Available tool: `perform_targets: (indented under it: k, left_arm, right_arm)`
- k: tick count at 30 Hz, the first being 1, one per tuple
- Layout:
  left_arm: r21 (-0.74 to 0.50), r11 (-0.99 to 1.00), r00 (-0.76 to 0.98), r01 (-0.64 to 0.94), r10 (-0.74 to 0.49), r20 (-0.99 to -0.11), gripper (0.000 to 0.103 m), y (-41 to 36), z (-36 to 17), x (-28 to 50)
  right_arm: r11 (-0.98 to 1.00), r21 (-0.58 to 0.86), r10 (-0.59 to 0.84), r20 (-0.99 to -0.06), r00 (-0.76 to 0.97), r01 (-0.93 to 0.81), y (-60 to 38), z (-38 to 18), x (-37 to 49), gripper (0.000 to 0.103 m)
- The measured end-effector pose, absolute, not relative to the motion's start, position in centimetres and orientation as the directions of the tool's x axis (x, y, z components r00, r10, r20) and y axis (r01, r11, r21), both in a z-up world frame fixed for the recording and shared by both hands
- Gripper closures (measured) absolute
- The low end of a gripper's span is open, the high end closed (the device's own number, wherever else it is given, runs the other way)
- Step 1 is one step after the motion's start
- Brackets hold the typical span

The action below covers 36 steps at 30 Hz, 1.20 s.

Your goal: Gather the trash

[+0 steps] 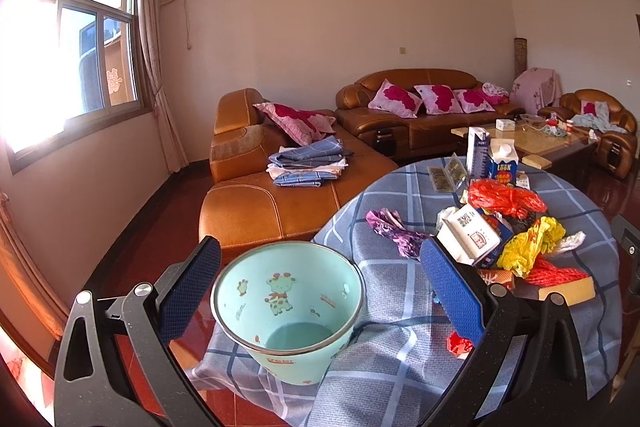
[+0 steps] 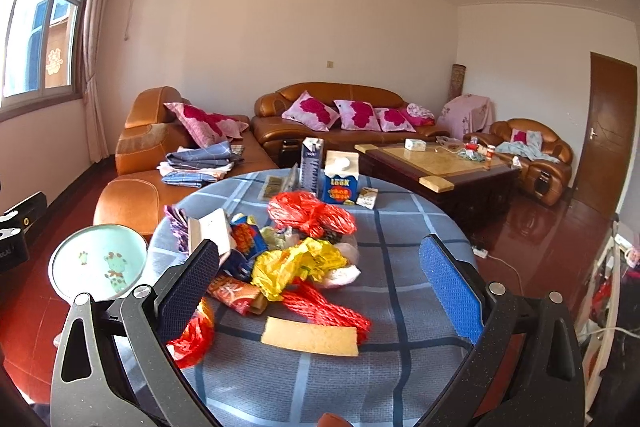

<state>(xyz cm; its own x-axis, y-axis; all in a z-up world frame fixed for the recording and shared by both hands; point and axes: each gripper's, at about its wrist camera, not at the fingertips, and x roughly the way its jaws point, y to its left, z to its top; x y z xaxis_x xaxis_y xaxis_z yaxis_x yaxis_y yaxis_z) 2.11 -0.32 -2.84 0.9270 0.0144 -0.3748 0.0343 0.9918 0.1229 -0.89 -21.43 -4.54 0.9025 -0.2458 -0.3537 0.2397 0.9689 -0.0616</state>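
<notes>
A mint green bin point(image 1: 288, 311) with a giraffe print lies tilted at the round table's left edge, its mouth facing me. It sits between the fingers of my left gripper point(image 1: 320, 255), which is open and not touching it. I cannot tell what holds the bin up. The same bin point(image 2: 98, 263) shows left of the table in the right wrist view. My right gripper point(image 2: 320, 247) hangs open over a trash pile: a yellow bag point(image 2: 296, 263), a red net point(image 2: 324, 303), a red bag point(image 2: 308, 213), a yellow sponge point(image 2: 310, 337) and a snack wrapper point(image 2: 236, 293).
The table wears a blue checked cloth point(image 2: 400, 267). Two cartons point(image 2: 340, 179) stand at its far side. A purple wrapper point(image 1: 394, 231) and a white box point(image 1: 468, 235) lie near the bin. Brown sofas point(image 1: 260, 187) and a coffee table point(image 2: 436, 163) stand beyond.
</notes>
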Motion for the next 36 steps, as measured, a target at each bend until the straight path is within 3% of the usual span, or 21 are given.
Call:
perform_targets:
  k: [8, 14, 20, 28, 31, 33, 36]
  left_arm:
    - [0.156, 0.98, 0.894, 0.127, -0.045, -0.445, 0.006, -5.0, -8.5, 4.4]
    - [0.194, 0.96, 0.876, 0.201, -0.088, -0.473, 0.006, -8.7, -11.5, 5.4]
    - [0.218, 0.937, 0.849, 0.274, -0.129, -0.512, 0.006, -11.0, -13.9, 5.7]
    - [0.194, 0.918, 0.802, 0.347, -0.183, -0.568, 0.027, -12.0, -15.5, 6.4]
    - [0.183, 0.91, 0.788, 0.373, -0.206, -0.58, 0.03, -12.2, -15.7, 6.4]
    - [0.178, 0.906, 0.782, 0.385, -0.217, -0.584, 0.032, -12.3, -15.8, 6.3]
    - [0.158, 0.896, 0.762, 0.416, -0.248, -0.598, 0.045, -12.4, -15.9, 6.2]
  right_arm:
    - [0.954, -0.073, -0.289, -0.479, 0.829, 0.29, -24.6, -11.6, 0.9, 0.005]
    - [0.957, -0.048, -0.271, -0.505, 0.819, 0.287, -25.7, -13.9, 1.6, 0.007]
    - [0.963, -0.005, -0.228, -0.544, 0.807, 0.268, -26.6, -15.4, 2.1, 0.021]
    - [0.979, 0.042, -0.143, -0.557, 0.818, 0.2, -26.4, -15.7, 2.3, 0.049]
    - [0.982, 0.06, -0.115, -0.57, 0.814, 0.181, -26.3, -15.8, 2.4, 0.05]
    - [0.981, 0.073, -0.108, -0.57, 0.815, 0.182, -26.5, -15.7, 2.4, 0.041]
    - [0.983, 0.081, -0.091, -0.575, 0.813, 0.167, -26.5, -15.8, 2.6, 0.041]
